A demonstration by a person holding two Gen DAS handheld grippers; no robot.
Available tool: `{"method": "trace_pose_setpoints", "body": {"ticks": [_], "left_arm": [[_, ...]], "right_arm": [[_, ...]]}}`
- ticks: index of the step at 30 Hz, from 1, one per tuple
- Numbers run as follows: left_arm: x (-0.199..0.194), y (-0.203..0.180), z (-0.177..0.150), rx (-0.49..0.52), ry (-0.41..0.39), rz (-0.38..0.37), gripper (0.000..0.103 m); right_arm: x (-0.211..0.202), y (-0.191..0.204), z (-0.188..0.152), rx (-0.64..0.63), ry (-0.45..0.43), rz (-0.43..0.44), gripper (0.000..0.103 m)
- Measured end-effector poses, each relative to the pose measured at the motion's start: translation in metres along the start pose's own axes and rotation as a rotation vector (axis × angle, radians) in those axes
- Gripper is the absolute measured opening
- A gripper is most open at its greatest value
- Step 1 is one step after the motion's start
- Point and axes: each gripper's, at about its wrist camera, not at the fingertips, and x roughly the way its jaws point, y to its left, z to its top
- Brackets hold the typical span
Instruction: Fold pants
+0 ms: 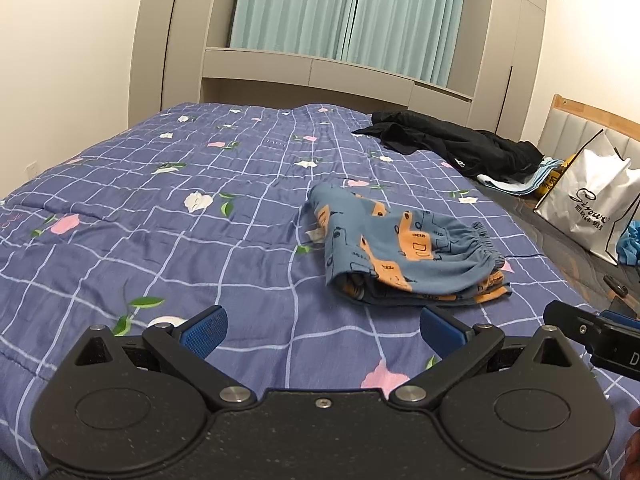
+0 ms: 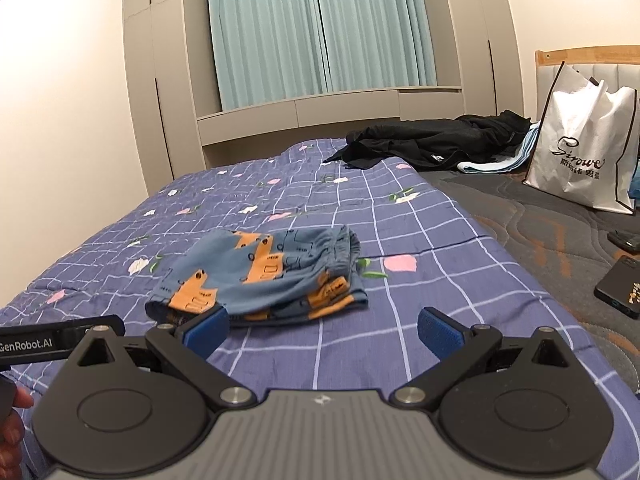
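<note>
Small blue pants with an orange print (image 1: 404,252) lie folded in a compact bundle on the purple checked quilt (image 1: 160,216). They also show in the right wrist view (image 2: 260,280). My left gripper (image 1: 322,330) is open and empty, held above the quilt just short of the bundle and to its left. My right gripper (image 2: 322,330) is open and empty, just short of the bundle's near edge; its left finger (image 2: 206,330) overlaps the bundle's corner in the picture. Part of the right gripper shows at the edge of the left wrist view (image 1: 592,332).
A heap of black clothes (image 2: 436,140) lies at the far right of the bed. A white shopping bag (image 2: 584,148) stands by the headboard. Two dark phones (image 2: 620,284) lie on the grey mattress (image 2: 540,240) to the right. Cupboards and green curtains (image 2: 320,28) stand behind.
</note>
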Motion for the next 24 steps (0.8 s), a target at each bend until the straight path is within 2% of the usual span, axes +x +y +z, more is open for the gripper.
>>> {"method": "trace_pose_setpoints", "body": {"ticks": [24], "left_arm": [[0.0018,-0.0028,0.0001,0.007,0.012,-0.016,0.102]], "right_arm": [[-0.0023,-0.0032,-0.0028,0.01,0.009,0.001,0.103]]}}
